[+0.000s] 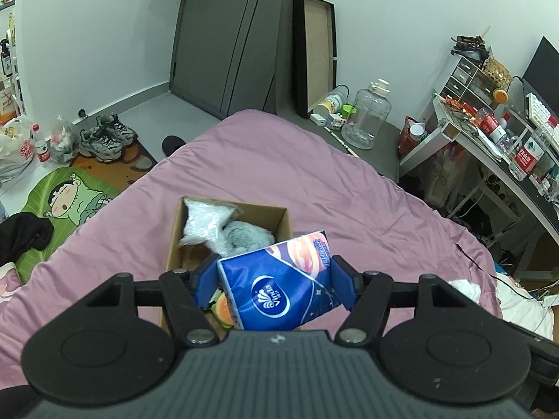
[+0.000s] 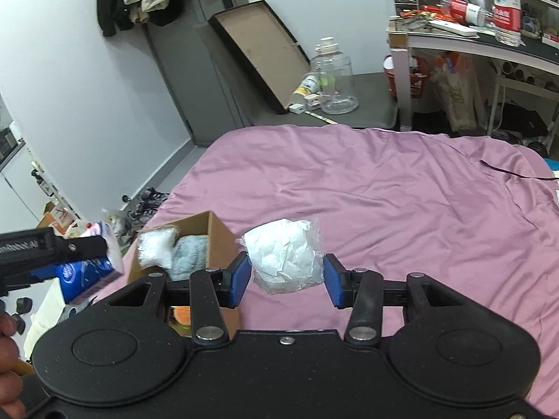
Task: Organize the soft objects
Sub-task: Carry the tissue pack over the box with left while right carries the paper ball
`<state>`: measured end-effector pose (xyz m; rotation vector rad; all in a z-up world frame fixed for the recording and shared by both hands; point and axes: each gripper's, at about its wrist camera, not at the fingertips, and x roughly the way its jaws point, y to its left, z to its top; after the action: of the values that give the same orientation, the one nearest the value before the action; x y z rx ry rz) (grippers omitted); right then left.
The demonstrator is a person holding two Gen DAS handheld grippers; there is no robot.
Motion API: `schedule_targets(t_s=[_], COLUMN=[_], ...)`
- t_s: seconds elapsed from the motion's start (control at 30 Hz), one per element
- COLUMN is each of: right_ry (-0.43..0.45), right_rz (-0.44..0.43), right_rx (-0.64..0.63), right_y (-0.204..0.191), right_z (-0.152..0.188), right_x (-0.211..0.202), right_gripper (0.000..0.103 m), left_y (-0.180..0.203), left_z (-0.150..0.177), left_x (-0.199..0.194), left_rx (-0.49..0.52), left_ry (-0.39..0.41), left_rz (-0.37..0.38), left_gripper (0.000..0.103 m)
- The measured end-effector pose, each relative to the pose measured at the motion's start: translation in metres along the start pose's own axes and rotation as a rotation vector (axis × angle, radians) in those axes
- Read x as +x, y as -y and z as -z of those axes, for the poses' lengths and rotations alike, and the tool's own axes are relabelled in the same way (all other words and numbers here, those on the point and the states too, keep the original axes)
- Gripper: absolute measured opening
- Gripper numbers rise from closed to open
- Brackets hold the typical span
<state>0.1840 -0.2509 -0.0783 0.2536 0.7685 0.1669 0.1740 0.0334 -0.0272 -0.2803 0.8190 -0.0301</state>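
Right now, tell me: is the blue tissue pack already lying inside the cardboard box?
No. The left gripper holds the blue tissue pack pinched between its pads, above the cardboard box.

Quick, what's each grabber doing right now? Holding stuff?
Left gripper: closed on the blue tissue pack, above the cardboard box.
Right gripper: around the white wrapped bundle; firm grip unclear.

1. Right gripper (image 2: 287, 281) clamps a white plastic-wrapped bundle (image 2: 284, 256) above the pink bedsheet (image 2: 384, 202).
2. Cardboard box (image 2: 213, 241) just left.
3. Left gripper (image 2: 104, 258) grips a blue tissue pack (image 2: 84, 274).
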Motion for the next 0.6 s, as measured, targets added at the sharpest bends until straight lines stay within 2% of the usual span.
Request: schedule_targets(t_s=[0.23, 0.6], right_ry=[0.001, -0.029], right_rz=[-0.028, -0.049], right_rx=[-0.035, -0.097], right_y=[-0.017, -0.051], right_z=[0.002, 0.008], right_x=[0.0, 0.018], right_gripper=[0.045, 0.045], left_y=[-0.018, -0.045], left_z=[0.006, 0.008], left_x=[0.005, 0.036], left_rx=[-0.009, -0.049], left_ry=[-0.02, -0.08], left_rz=[-0.015, -0.038], left_gripper=[0.066, 0.066])
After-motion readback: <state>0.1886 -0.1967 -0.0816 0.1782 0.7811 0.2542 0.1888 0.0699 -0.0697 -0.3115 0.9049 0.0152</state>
